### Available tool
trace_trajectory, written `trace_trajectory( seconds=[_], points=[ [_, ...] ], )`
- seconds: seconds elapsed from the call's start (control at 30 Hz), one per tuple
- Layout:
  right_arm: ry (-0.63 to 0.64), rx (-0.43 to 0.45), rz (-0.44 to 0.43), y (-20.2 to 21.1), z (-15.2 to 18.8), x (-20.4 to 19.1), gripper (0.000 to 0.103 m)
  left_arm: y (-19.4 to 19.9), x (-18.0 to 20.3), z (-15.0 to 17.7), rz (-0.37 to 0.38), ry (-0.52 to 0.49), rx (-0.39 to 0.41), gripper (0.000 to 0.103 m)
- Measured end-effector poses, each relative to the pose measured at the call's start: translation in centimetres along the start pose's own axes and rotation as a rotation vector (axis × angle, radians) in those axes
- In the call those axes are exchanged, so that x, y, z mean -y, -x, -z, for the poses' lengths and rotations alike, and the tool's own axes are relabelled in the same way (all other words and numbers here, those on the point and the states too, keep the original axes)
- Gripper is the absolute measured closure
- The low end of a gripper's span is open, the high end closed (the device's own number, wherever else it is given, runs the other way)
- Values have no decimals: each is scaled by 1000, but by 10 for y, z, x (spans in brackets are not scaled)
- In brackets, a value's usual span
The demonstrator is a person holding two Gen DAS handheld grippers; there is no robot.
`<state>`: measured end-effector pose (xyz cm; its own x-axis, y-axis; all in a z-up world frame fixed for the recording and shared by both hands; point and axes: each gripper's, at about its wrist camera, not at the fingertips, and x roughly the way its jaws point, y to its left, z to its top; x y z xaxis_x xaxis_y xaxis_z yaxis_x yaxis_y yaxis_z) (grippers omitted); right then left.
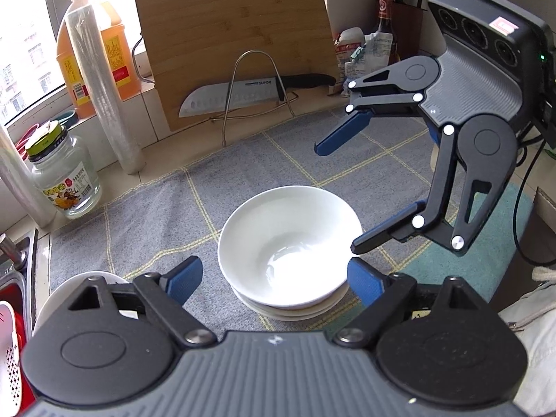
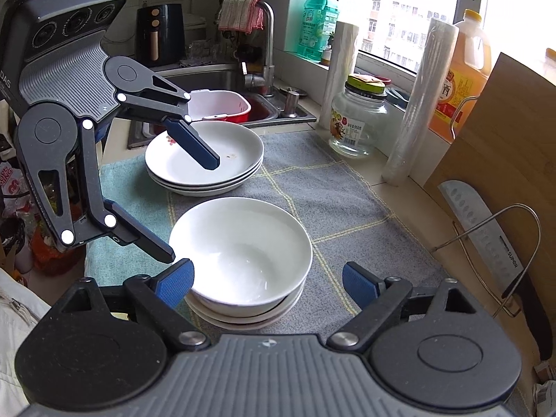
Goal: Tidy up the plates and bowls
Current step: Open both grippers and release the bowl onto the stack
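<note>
The stack of white bowls (image 2: pixel 239 260) is flanked by the left gripper (image 1: pixel 274 276) and right gripper (image 2: pixel 267 279) (both spread wide, nothing gripped), with the stacked plates (image 2: pixel 205 160) just behind it.

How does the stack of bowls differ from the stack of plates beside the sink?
The bowl stack is deep and steep-walled; the plate stack is shallow and wide. The bowl stack sits mid-cloth, nearer the camera; the plate stack sits farther back, near the sink. The top bowl looks plain white inside; the top plate carries a small red mark and specks. Both are white, stacked upright on the cloth.
</note>
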<state>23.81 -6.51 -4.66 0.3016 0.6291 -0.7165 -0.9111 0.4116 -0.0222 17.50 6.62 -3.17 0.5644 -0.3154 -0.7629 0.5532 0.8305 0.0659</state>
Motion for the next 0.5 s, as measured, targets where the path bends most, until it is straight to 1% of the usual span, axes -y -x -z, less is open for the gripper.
trace_trajectory(
  seconds=[0.5],
  points=[
    [-44, -3, 10, 0, 6, -1, 7, -3, 3, 4, 2, 5, -14, 13]
  ],
)
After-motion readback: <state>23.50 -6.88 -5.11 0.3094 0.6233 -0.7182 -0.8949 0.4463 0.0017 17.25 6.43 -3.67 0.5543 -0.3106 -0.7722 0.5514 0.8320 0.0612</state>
